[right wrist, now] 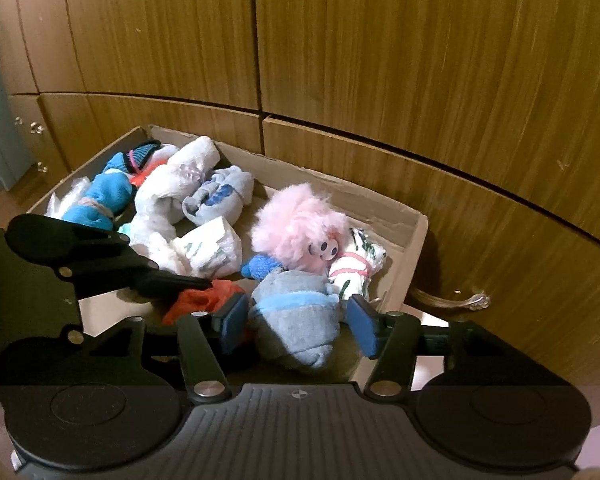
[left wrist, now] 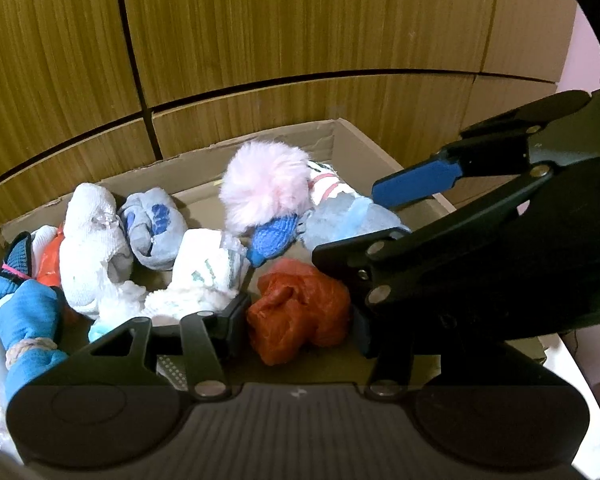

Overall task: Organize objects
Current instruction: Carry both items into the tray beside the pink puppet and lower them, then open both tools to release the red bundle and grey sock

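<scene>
Two tools are lowered into the near end of the cardboard box (right wrist: 416,236): between the fingers of the left tool (left wrist: 296,320) lies the red bundle (left wrist: 300,308), and between those of the right tool (right wrist: 296,324) the grey sock roll with the blue band (right wrist: 296,320), its long axis running away from the camera. Both sets of jaws stand slightly apart from their bundles, released rather than clenched, so each bundle is judged to be resting on the box floor. Farther in, the pink fluffy toy (right wrist: 296,224) is seen, and beyond it the white sock rolls (right wrist: 180,184) and the blue bundle (right wrist: 108,196) at the far left.
</scene>
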A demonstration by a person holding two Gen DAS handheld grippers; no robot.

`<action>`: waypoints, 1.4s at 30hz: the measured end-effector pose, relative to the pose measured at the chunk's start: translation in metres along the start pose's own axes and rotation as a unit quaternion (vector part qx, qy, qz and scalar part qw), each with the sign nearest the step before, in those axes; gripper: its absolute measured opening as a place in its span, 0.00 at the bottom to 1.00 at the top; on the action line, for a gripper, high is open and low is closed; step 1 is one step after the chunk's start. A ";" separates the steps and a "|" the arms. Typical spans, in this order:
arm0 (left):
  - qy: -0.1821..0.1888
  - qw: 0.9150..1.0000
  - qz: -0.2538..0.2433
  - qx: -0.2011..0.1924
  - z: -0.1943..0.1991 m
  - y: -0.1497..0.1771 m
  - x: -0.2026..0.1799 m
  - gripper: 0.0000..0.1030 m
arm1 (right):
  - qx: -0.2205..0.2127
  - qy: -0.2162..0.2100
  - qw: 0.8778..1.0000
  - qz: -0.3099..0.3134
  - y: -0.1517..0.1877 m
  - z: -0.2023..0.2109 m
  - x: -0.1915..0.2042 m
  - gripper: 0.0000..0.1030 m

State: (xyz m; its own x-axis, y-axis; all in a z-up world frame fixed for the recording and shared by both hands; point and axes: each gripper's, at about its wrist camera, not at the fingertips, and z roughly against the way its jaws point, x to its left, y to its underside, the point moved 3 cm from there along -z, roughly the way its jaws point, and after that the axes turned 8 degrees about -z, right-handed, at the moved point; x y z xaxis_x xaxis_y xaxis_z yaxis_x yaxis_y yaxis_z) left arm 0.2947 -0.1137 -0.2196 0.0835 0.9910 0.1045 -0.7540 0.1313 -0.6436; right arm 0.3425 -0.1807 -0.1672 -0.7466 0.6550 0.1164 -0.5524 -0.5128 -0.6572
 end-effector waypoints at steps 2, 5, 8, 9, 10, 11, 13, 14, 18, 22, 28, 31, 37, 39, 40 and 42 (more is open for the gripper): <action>-0.003 1.000 0.000 0.000 0.002 0.000 -0.001 0.49 | -0.002 -0.002 1.000 -0.003 0.000 0.002 -0.001 0.64; -0.003 1.000 0.002 -0.001 0.005 0.001 -0.002 0.49 | -0.004 -0.004 1.000 -0.004 0.000 0.002 -0.002 0.65; -0.003 1.000 0.004 -0.001 0.010 0.002 -0.003 0.50 | -0.006 -0.004 1.000 -0.003 0.000 0.004 -0.001 0.66; -0.002 1.000 0.004 -0.002 0.011 0.003 -0.003 0.51 | -0.007 -0.004 1.000 -0.003 0.000 0.005 -0.001 0.67; -0.003 1.000 0.005 -0.002 0.012 0.004 -0.003 0.51 | -0.008 -0.005 1.000 -0.004 0.000 0.007 -0.001 0.68; -0.003 1.000 0.004 -0.001 0.012 0.004 -0.003 0.51 | -0.009 -0.005 1.000 -0.004 0.000 0.009 -0.001 0.69; -0.010 1.000 0.011 0.001 0.013 0.004 -0.003 0.51 | -0.008 -0.003 1.000 -0.004 0.000 0.011 -0.001 0.69; -0.009 1.000 0.013 -0.002 0.016 0.005 -0.002 0.51 | -0.008 -0.002 1.000 -0.004 0.000 0.011 0.000 0.69; -0.008 1.000 0.012 -0.008 0.019 0.003 -0.004 0.53 | -0.010 0.000 1.000 -0.003 -0.001 0.015 0.002 0.69; -0.008 1.000 0.014 -0.013 0.026 0.000 -0.005 0.55 | -0.012 -0.001 1.000 -0.005 -0.003 0.020 0.003 0.70; -0.024 0.999 0.011 -0.022 0.048 0.004 -0.004 0.60 | -0.016 -0.002 1.000 -0.007 -0.003 0.032 0.008 0.73; -0.033 0.999 0.015 -0.026 0.059 0.008 0.000 0.62 | -0.020 -0.005 1.000 -0.013 -0.002 0.038 0.011 0.73; -0.049 0.998 0.027 -0.036 0.078 0.011 0.012 0.64 | -0.028 -0.008 0.999 -0.018 -0.001 0.052 0.019 0.75; -0.054 0.997 0.034 -0.040 0.089 0.016 0.019 0.64 | -0.027 -0.006 0.999 -0.019 0.000 0.054 0.021 0.75; -0.056 0.997 0.037 -0.043 0.091 0.016 0.022 0.64 | -0.027 -0.005 0.999 -0.020 0.000 0.056 0.021 0.75; -0.061 0.996 0.047 -0.048 0.103 0.022 0.031 0.64 | -0.031 -0.005 0.999 -0.021 0.002 0.061 0.024 0.75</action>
State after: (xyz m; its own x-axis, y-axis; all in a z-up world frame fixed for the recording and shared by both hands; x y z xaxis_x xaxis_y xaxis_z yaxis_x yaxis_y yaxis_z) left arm 0.2131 -0.0831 -0.1522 -0.0689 0.9892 0.1291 -0.6886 0.0465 -0.7236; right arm 0.3015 -0.1998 -0.1202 -0.7277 0.6688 0.1520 -0.5593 -0.4504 -0.6960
